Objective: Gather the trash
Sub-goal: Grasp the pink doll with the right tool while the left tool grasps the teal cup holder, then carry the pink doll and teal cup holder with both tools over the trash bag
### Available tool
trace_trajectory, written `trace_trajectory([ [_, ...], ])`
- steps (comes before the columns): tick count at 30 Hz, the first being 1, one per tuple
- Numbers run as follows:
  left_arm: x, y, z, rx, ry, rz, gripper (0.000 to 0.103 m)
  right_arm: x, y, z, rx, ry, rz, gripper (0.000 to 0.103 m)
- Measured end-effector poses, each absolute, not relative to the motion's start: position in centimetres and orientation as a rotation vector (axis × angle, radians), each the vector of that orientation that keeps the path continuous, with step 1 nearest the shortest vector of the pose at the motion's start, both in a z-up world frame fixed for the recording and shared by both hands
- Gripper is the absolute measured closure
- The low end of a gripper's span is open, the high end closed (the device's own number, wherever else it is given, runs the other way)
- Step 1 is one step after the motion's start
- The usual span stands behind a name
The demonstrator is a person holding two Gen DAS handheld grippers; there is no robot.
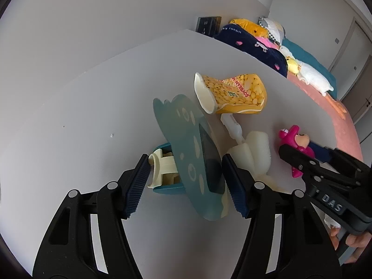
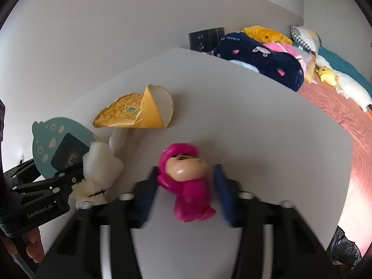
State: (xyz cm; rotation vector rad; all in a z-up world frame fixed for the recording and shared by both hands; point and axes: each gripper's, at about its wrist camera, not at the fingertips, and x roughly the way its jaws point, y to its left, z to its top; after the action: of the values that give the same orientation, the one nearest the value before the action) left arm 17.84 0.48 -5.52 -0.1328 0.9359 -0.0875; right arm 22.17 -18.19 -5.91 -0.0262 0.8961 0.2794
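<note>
Trash lies scattered on the white table [image 1: 81, 107]: a crushed yellow cup [image 1: 232, 93] on its side, white foam pieces [image 1: 253, 151] just beside it, a teal card package [image 1: 193, 153] and a pink toy bear [image 2: 186, 181]. Left gripper [image 1: 186, 181]: jaws apart, straddling the teal package, pads near its sides; contact unclear. Right gripper [image 2: 186, 186]: jaws apart around the pink bear, image blurred. Bed with plush toys [image 2: 267, 62] beyond the table edge.
</note>
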Motion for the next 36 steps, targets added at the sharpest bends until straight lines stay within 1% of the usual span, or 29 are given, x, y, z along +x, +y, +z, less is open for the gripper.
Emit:
trace_trajectory([
  [7,17.4,0.9,-4.8,-0.152,0.904,-0.074,0.045,21.0,-18.6,-5.4,-0.021,0.865,0.260,0.059],
  [16,16.2,2.0,-2.4,-0.194,0.805,-0.021,0.048,18.9,-20.2,-3.3,0.021,0.820,0.252,0.059],
  [24,14.8,1.8,0.2,-0.207,0.735,-0.048,0.048,16.4,-21.5,-1.3,0.043,0.779,0.236,0.059],
  [36,12.4,-1.4,2.4,-0.175,0.703,-0.102,0.048,12.2,-24.1,1.3,0.080,0.725,0.198,0.059],
])
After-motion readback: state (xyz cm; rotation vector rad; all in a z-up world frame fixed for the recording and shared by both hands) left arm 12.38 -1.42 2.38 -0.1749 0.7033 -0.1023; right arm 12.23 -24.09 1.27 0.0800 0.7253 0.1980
